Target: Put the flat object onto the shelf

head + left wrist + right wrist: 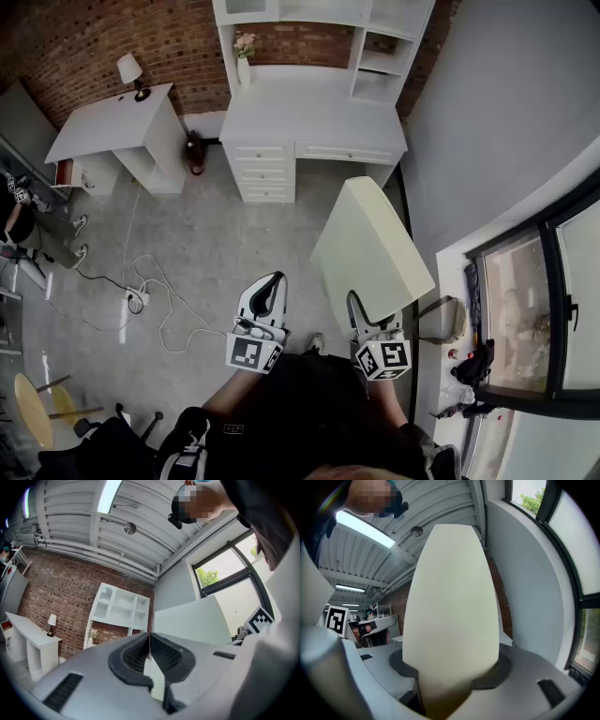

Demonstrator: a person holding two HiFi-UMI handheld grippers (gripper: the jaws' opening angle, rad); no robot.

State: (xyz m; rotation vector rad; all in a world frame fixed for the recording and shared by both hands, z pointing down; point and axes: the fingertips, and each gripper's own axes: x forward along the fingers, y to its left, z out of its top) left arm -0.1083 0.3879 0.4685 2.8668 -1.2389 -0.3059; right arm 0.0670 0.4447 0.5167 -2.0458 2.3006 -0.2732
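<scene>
A thick, cream flat object (370, 253) stands tilted above the floor, its lower edge clamped in my right gripper (361, 314). It fills the right gripper view as the flat object (450, 606), and the right gripper (450, 681) has both pads pressed on its faces. My left gripper (267, 291) hangs to the left of it, jaws shut with nothing between them. In the left gripper view the left gripper (149, 651) has its pads together, with the flat object (192, 620) off to its right. The white shelf unit (375, 56) sits on the desk (309, 122) ahead, and also shows as the shelf unit (119, 609).
A vase of flowers (244, 56) stands on the desk by the shelf. A white side table with a lamp (112, 122) is at the left. Cables and a power strip (141, 295) lie on the floor. A grey wall and a window (544, 309) run along the right.
</scene>
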